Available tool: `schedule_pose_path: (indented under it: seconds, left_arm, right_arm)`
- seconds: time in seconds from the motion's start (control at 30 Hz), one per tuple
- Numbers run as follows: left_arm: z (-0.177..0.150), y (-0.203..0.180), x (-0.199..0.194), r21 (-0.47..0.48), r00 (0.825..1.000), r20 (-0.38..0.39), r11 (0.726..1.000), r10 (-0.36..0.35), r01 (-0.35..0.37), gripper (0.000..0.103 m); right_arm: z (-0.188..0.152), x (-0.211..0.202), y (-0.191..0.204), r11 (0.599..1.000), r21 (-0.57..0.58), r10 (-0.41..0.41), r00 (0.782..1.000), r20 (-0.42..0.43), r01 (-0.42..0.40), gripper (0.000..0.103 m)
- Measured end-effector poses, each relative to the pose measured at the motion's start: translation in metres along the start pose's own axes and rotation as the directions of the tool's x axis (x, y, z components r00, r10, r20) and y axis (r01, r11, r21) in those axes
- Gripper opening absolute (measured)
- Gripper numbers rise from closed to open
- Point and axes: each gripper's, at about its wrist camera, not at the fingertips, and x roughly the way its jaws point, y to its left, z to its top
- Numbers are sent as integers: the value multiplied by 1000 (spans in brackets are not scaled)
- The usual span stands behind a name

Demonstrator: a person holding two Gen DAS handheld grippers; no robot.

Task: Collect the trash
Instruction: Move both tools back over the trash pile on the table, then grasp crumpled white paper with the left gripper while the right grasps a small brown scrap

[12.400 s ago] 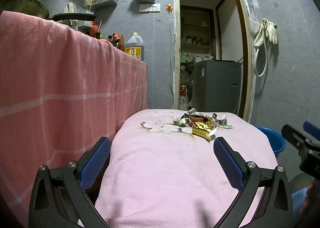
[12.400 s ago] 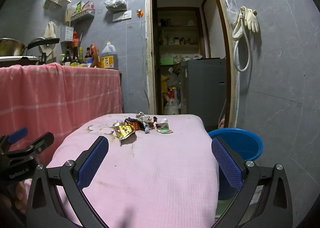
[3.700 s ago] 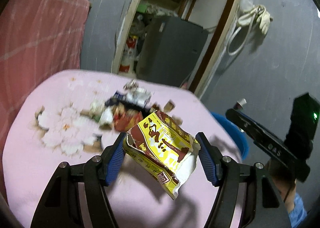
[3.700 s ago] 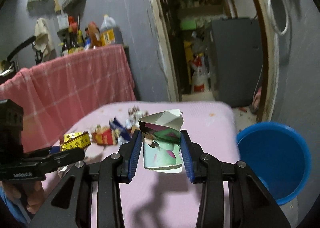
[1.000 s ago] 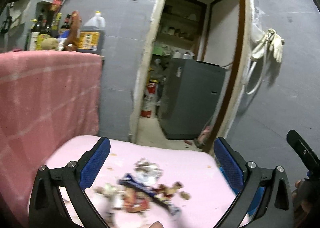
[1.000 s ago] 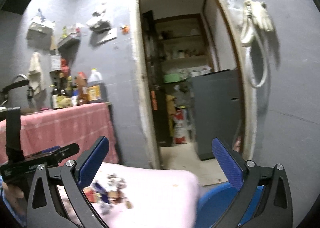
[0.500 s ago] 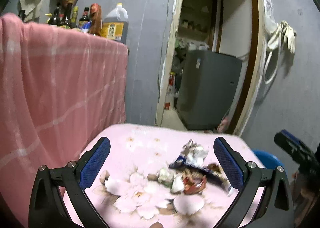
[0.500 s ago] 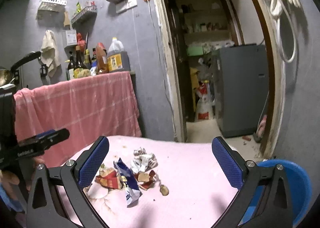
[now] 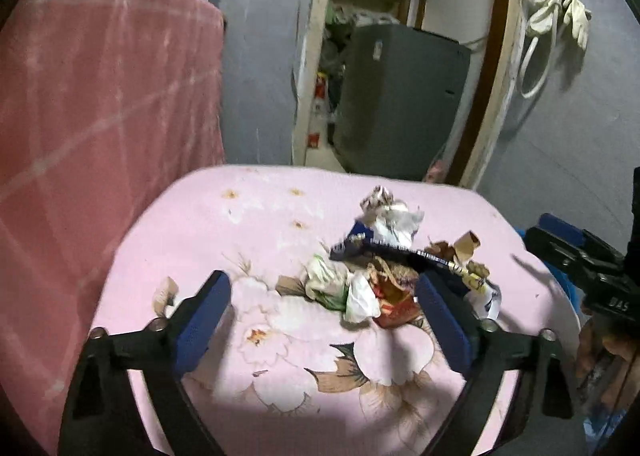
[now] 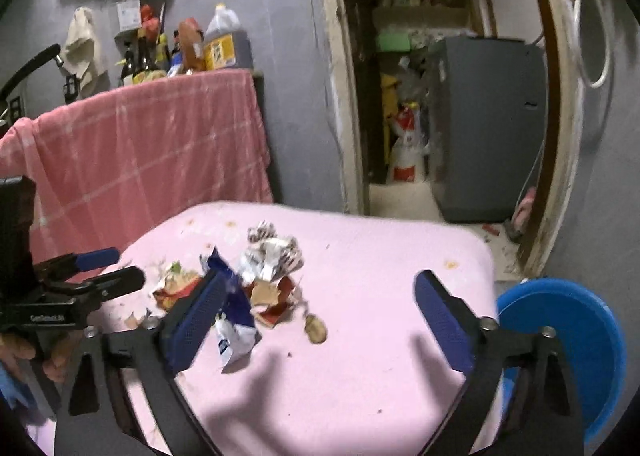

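A heap of trash (image 9: 384, 264) lies on the pink flowered tablecloth (image 9: 260, 224): crumpled white paper (image 9: 360, 298), a red wrapper (image 9: 394, 296) and a dark blue wrapper (image 9: 360, 242). My left gripper (image 9: 322, 312) hovers just before the heap, its jaws closing; the paper and red wrapper sit between its tips, untouched. My right gripper (image 10: 318, 316) comes from the other side, jaws also closing. A blue-white wrapper (image 10: 234, 322) lies by its left finger (image 10: 196, 312), and a small brown scrap (image 10: 316, 330) between the tips. Neither holds anything.
A blue bucket (image 10: 560, 336) stands low at the table's right side. A pink checked cloth (image 9: 100, 104) drapes a counter on the left, with bottles (image 10: 216, 44) on top. Behind the table, a doorway shows a grey appliance (image 9: 396, 96). Each gripper appears in the other's view.
Both grippers have sunk and tipped down onto the heap, which now fills the lower middle of each view. Their jaws stand a little narrower. The bags held earlier are gone from them.
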Motion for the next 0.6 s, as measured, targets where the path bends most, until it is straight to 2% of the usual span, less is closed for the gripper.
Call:
schedule_pose_path:
  seconds: [0.1, 0.17, 0.27, 0.4, 0.47, 0.6]
  left_arm:
    - [1, 0, 9, -4, 999, -37, 1000, -18, 18, 70]
    - [3, -1, 13, 2, 998, -51, 1000, -28, 28, 65]
    - [4, -4, 19, 18, 997, -74, 999, -32, 34, 63]
    - [6, -6, 29, 20, 991, -117, 998, -63, 66, 49]
    - [5, -5, 34, 10, 989, -133, 997, -70, 72, 42]
    - [5, -2, 35, -10, 987, -136, 996, -88, 88, 36]
  right_arm:
    - [-5, 9, 0, 1000, -8, 3, 999, -48, -4, 84]
    - [-8, 15, -1, 1000, -14, 0, 996, -84, -2, 76]
    - [-11, 19, -3, 1000, -10, 4, 994, -112, -6, 75]
    - [-14, 29, -8, 999, 22, 45, 985, -167, -42, 74]
    - [-14, 33, -9, 999, 30, 50, 981, -186, -45, 67]
    - [-16, 40, -8, 998, 31, 54, 971, -232, -48, 59]
